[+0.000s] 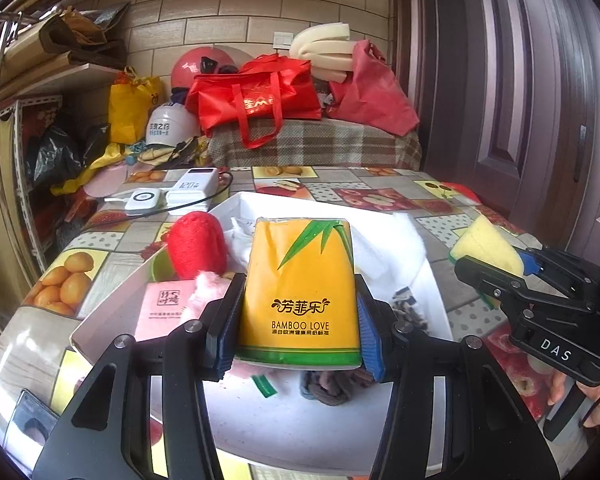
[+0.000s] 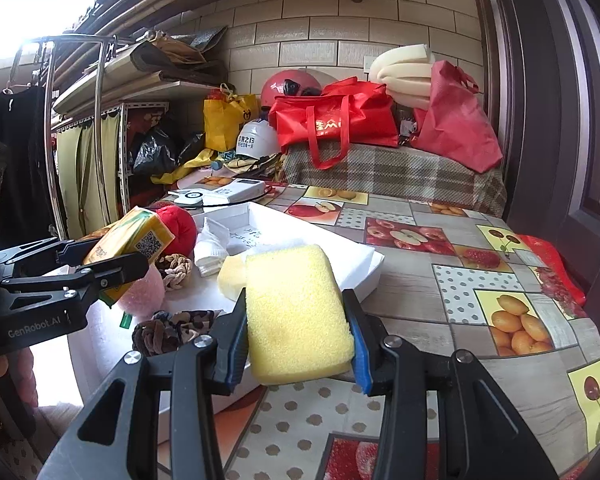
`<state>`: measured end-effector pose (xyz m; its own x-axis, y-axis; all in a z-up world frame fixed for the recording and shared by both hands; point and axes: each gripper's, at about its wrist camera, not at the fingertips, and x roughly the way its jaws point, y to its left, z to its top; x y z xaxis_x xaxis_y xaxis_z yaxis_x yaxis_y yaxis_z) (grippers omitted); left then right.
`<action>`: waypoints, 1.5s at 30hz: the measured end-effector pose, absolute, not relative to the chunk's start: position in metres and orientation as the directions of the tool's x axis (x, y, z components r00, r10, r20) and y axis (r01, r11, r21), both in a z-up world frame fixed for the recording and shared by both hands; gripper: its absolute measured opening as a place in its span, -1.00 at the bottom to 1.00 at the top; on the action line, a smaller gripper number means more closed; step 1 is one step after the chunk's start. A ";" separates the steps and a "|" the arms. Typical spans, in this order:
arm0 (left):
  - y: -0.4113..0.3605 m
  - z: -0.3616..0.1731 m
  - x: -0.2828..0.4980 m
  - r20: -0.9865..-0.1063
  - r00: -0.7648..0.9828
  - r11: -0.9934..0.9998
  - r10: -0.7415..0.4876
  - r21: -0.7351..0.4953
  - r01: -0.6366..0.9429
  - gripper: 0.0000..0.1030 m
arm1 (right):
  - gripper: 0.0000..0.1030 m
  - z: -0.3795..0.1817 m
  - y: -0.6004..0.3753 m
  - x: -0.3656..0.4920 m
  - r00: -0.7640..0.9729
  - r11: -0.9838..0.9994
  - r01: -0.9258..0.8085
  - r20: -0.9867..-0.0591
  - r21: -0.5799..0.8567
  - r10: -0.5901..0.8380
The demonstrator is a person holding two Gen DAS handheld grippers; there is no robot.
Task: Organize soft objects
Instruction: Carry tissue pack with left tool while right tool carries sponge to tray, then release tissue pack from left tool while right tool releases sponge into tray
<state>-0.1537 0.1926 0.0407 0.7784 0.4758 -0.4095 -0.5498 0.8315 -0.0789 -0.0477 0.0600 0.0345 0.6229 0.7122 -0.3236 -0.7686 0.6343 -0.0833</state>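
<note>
My left gripper point(image 1: 298, 320) is shut on a yellow tissue pack point(image 1: 300, 288) printed "BAMBOO LOVE", held above a white foam tray point(image 1: 260, 420). The same pack point(image 2: 128, 244) and left gripper point(image 2: 112, 260) show at the left of the right wrist view. My right gripper point(image 2: 298, 344) is shut on a yellow sponge point(image 2: 298, 312) at the tray's right edge point(image 2: 364, 272); it also shows at right as the sponge point(image 1: 486, 246) in the right gripper point(image 1: 496, 276). In the tray lie a red plush point(image 1: 196, 246), a pink fluffy item point(image 1: 204, 292), a pink tissue packet point(image 1: 160, 312), white cloth point(image 1: 396, 248) and dark scrunchies point(image 2: 168, 332).
The table wears a fruit-print cloth point(image 2: 480, 280). White power banks point(image 1: 180, 194) lie at its far left. Behind are red bags point(image 1: 260, 100), helmets point(image 1: 168, 124) and foam rolls point(image 1: 324, 52) on a plaid-covered bench. A dark door point(image 1: 520, 100) stands at right. A phone point(image 1: 32, 424) lies near left.
</note>
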 end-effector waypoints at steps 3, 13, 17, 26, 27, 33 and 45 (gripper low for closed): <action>0.202 0.040 -0.155 -0.416 0.767 0.816 0.488 -0.095 -0.570 -0.03 | -0.17 0.035 0.067 -0.047 0.617 0.625 -0.775 -0.331 -0.095 0.714; 0.228 0.037 -0.148 -0.445 0.733 0.782 0.515 -0.106 -0.614 -0.03 | -0.16 0.034 0.092 -0.040 0.589 0.600 -0.795 -0.355 -0.092 0.726; 0.232 0.036 -0.144 -0.460 0.725 0.780 0.512 -0.104 -0.617 -0.03 | -0.16 0.034 0.105 -0.039 0.581 0.589 -0.801 -0.371 -0.103 0.725; 0.235 0.036 -0.135 -0.468 0.711 0.777 0.524 -0.078 -0.624 -0.03 | -0.16 0.035 0.123 -0.033 0.579 0.592 -0.800 -0.386 -0.099 0.718; 0.234 0.035 -0.133 -0.472 0.708 0.781 0.525 -0.064 -0.622 -0.03 | -0.16 0.035 0.125 -0.030 0.579 0.596 -0.798 -0.392 -0.091 0.715; 0.239 0.031 -0.124 -0.524 0.673 0.773 0.522 -0.044 -0.633 0.06 | -0.14 0.033 0.127 -0.021 0.561 0.601 -0.798 -0.430 -0.053 0.707; 0.245 0.031 -0.136 -0.503 0.636 0.709 0.586 -0.062 -0.702 0.76 | 0.82 0.034 0.124 -0.022 0.570 0.606 -0.794 -0.413 -0.054 0.710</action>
